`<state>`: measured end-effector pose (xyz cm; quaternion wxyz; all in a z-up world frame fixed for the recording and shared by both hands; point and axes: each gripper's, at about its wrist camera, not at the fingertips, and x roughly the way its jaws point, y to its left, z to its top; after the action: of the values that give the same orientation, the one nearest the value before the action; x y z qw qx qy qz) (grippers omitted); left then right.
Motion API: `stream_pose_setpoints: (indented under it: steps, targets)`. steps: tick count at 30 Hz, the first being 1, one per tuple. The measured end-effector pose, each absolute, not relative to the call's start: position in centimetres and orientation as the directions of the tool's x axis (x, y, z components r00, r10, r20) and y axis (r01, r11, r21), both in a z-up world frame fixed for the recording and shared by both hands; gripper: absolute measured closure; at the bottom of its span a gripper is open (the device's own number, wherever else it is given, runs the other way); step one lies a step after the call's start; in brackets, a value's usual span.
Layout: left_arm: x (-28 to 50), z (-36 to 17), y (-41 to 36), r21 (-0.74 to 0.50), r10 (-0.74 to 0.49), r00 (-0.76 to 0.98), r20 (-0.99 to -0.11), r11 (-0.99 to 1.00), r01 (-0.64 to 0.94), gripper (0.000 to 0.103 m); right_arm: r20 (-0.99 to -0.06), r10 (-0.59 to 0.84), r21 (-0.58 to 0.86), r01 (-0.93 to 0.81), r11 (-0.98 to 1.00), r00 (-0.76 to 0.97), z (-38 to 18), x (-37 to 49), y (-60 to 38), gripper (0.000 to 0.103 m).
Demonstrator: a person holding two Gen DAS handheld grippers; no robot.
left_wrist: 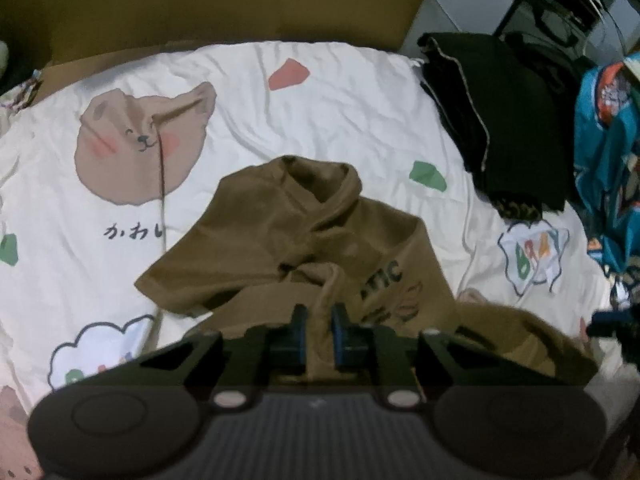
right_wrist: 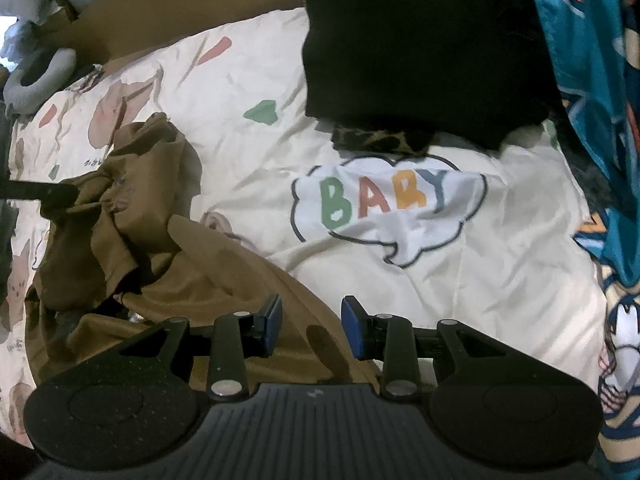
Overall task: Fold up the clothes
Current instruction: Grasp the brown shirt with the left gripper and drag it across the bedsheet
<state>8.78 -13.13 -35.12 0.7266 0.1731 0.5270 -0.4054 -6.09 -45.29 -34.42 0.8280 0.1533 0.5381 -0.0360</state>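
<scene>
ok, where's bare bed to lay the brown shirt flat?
Free: the sheet around the BABY cloud, between the brown shirt and teal blanket; also around the bear print. Crowded: the black pile at the far right.

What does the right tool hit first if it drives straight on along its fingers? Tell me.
Most likely the brown shirt: its edge lies right under the open right tool. Past that edge there is only the printed bedsheet, then the black folded clothes. Height above the cloth is unclear.
</scene>
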Motion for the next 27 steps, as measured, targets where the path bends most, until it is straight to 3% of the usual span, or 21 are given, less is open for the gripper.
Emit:
stream_pose_setpoints:
  steps: [27]
  targets:
    - [12.8, -28.8, -0.3, -0.002, -0.307, 0.269, -0.913, 0.664, 0.748, 0.094, -0.853, 0.196, 0.206, -0.033, 0.978, 0.483, -33.0, 4.8, -39.3, 0.063]
